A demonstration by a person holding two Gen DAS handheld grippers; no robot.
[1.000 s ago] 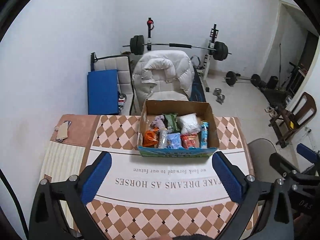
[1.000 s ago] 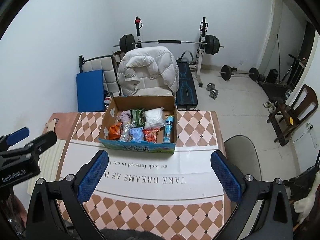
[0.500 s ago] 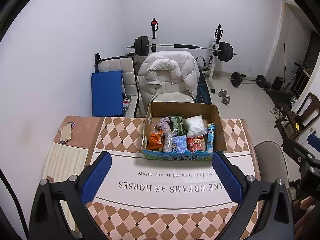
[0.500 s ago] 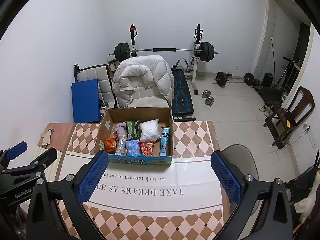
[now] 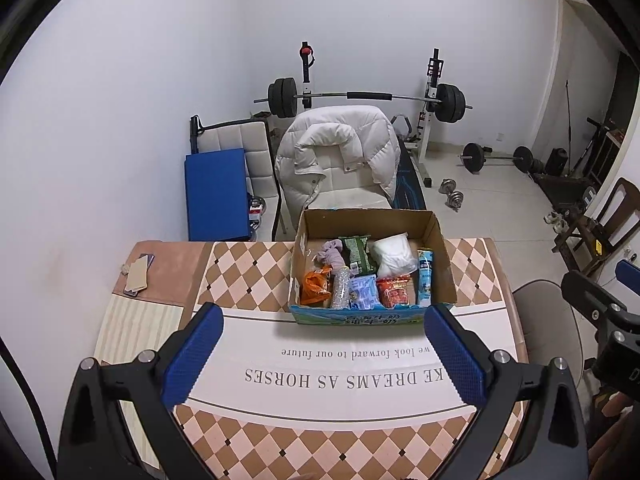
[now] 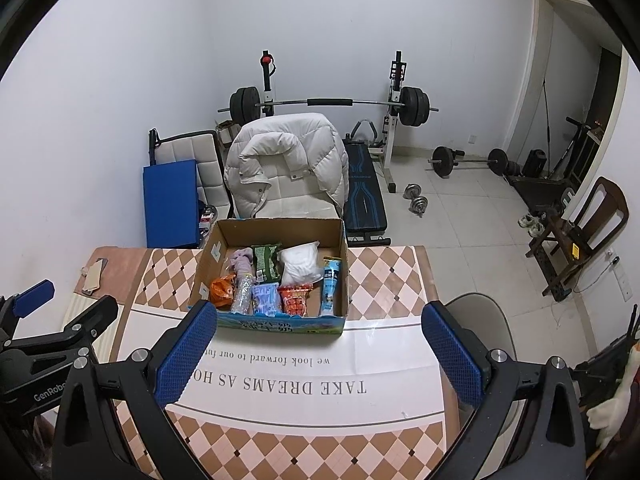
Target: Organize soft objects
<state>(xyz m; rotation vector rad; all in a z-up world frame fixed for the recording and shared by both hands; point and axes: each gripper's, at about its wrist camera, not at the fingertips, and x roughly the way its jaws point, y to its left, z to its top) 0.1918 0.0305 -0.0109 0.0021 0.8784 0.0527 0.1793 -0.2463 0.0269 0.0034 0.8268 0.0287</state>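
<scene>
Both grippers are spread wide with nothing in them, hovering over the near edge of the table (image 5: 248,272): left gripper (image 5: 326,358) and right gripper (image 6: 316,354), blue pads facing in. Past them, at the table's far edge, sits the cardboard box (image 5: 438,248) with the soft stuff packed inside: a white bag (image 5: 394,254), green packet (image 5: 356,254), purple cloth (image 5: 332,254), orange bag (image 5: 316,286) and red packet (image 5: 394,290). Behind the table there's a chair with a white puffer jacket (image 5: 340,152), then a barbell rack (image 5: 368,98) against the wall.
</scene>
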